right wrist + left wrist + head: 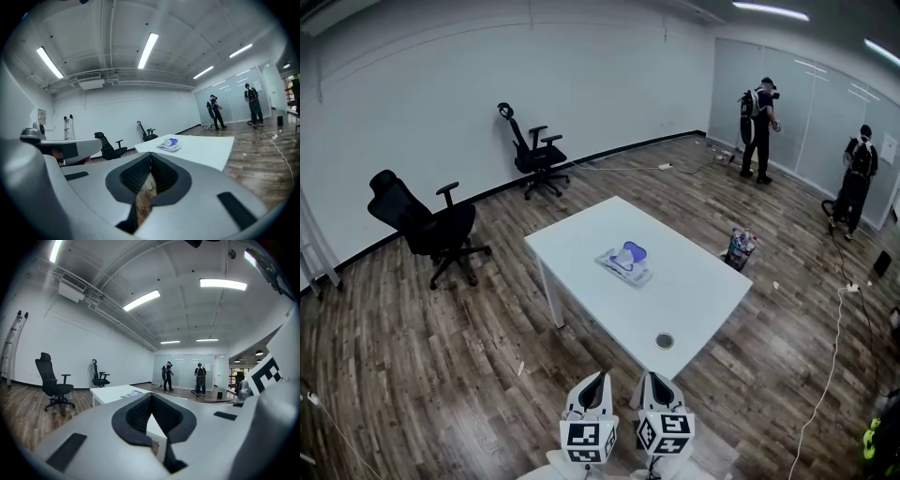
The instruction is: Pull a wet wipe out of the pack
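Observation:
A wet wipe pack [624, 262] with a blue lid lies flat near the middle of the white table [694, 281]. Both grippers hang side by side below the table's near corner, well short of the pack. The left gripper [598, 377] and the right gripper [648, 377] each taper to a closed point with nothing between the jaws. In the left gripper view the left gripper [151, 398] has its jaws meeting, and the table [112, 392] lies ahead. In the right gripper view the right gripper [151, 155] is shut, and the pack [169, 145] sits on the table beyond it.
A round cable hole [665, 341] sits in the table near its front corner. Two black office chairs [431, 225] [534, 150] stand at the left and back. Two people [758, 117] [859, 178] stand by the glass wall. A bag [740, 248] and a white cable [830, 375] lie on the floor at the right.

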The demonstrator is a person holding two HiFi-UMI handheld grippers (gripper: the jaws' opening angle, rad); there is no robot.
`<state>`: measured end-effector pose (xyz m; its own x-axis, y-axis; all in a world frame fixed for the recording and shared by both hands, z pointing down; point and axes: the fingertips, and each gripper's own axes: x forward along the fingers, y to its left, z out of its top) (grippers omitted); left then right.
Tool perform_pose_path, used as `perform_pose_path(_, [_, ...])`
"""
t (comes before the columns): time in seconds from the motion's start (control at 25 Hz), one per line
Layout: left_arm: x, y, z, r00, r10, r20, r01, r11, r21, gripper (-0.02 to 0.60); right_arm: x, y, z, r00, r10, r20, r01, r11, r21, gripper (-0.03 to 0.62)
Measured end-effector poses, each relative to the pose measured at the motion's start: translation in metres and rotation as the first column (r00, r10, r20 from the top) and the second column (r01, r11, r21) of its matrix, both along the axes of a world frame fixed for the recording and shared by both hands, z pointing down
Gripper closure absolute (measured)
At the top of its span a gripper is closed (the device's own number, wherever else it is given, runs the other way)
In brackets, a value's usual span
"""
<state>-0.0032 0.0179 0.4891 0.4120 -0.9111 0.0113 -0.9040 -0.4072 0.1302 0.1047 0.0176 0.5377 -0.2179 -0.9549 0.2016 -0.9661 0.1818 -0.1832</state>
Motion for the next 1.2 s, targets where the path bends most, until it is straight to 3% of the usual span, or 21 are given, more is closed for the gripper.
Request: perform_pose_path(1.2, [-0.007,-0.168,-0.009,0.997,0.068,-0.021,-0.069,0.997,-0.017,0.581,-0.003,-0.163,-0.006,0.997,0.072,0.032,-0.071,0.997,-0.027,0.585])
